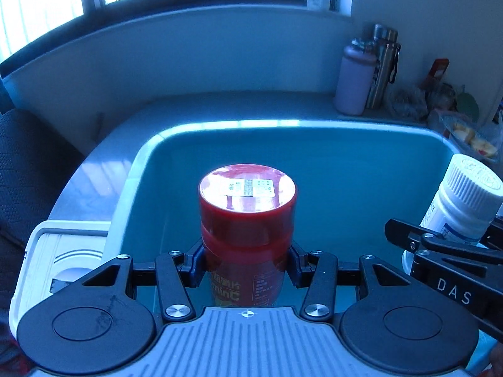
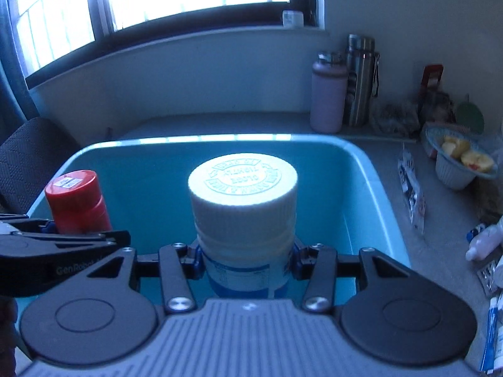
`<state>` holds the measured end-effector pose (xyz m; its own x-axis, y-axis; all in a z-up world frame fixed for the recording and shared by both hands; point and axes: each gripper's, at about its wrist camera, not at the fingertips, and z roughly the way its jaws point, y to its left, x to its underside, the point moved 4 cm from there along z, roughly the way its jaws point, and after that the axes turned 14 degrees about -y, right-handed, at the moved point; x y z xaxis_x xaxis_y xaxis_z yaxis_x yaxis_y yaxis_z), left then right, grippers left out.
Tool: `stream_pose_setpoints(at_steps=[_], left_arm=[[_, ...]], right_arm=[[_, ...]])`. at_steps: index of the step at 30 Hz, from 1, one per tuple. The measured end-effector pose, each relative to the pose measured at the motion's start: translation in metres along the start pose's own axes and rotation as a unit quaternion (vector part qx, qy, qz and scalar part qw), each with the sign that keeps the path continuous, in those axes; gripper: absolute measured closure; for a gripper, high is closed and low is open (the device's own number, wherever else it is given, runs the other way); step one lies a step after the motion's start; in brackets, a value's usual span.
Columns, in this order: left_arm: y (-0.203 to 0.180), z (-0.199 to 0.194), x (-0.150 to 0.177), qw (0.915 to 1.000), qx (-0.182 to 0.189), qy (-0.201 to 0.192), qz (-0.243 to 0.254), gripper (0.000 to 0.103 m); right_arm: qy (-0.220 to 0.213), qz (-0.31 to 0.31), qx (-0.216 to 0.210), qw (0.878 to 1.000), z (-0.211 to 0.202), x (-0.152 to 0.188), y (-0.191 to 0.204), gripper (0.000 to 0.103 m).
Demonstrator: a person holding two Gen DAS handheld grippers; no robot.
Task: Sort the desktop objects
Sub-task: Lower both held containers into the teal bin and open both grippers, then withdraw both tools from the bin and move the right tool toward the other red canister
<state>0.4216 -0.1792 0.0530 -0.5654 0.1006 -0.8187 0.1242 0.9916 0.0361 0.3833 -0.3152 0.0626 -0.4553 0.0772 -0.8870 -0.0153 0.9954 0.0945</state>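
My left gripper (image 1: 247, 265) is shut on a red vitamin bottle (image 1: 247, 220) and holds it upright over the teal bin (image 1: 314, 144). My right gripper (image 2: 246, 260) is shut on a white pill bottle (image 2: 243, 207) with a ribbed white cap, upright over the same teal bin (image 2: 361, 169). The white pill bottle shows at the right edge of the left wrist view (image 1: 462, 201). The red bottle shows at the left of the right wrist view (image 2: 77, 201). The two grippers are side by side.
A pink flask (image 2: 328, 94) and steel flasks (image 2: 361, 81) stand at the back right by the wall. A bowl of fruit (image 2: 459, 160), packets (image 2: 411, 188) and small tubes (image 2: 493, 330) lie right of the bin. A white container (image 1: 56, 251) sits left of the bin.
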Motion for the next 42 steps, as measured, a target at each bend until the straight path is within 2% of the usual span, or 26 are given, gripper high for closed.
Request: stream_pose_setpoints(at_steps=[10, 12, 14, 18, 32, 36, 40, 42], left_arm=[[0.001, 0.010, -0.001, 0.9995, 0.001, 0.030, -0.005, 0.052], [0.001, 0.012, -0.001, 0.9993, -0.002, 0.038, -0.003, 0.049], [0.000, 0.013, -0.001, 0.9990, 0.001, 0.044, -0.002, 0.043], [-0.003, 0.011, -0.001, 0.9994, 0.002, 0.033, 0.003, 0.038], [-0.002, 0.006, -0.002, 0.9998, 0.005, 0.021, -0.004, 0.038], [-0.002, 0.000, -0.004, 0.9999, 0.002, 0.009, -0.003, 0.038], [0.001, -0.016, -0.011, 0.9997, -0.015, -0.018, 0.001, 0.029], [0.005, -0.024, -0.014, 0.9995, -0.017, -0.027, -0.005, 0.028]], right_arm=[[0.042, 0.015, 0.000, 0.999, 0.005, 0.003, -0.001, 0.054], [0.055, 0.026, -0.003, 0.998, 0.008, 0.004, -0.003, 0.053], [0.064, 0.041, -0.008, 0.997, 0.010, 0.004, -0.006, 0.046], [0.055, 0.022, -0.003, 0.998, 0.006, 0.002, -0.002, 0.035], [0.040, 0.022, 0.000, 0.999, 0.005, 0.001, -0.006, 0.033], [0.024, 0.018, 0.003, 1.000, 0.000, -0.001, -0.007, 0.032], [0.003, 0.021, 0.004, 1.000, -0.012, -0.008, -0.008, 0.030], [-0.008, 0.015, 0.006, 1.000, -0.020, -0.011, -0.007, 0.027]])
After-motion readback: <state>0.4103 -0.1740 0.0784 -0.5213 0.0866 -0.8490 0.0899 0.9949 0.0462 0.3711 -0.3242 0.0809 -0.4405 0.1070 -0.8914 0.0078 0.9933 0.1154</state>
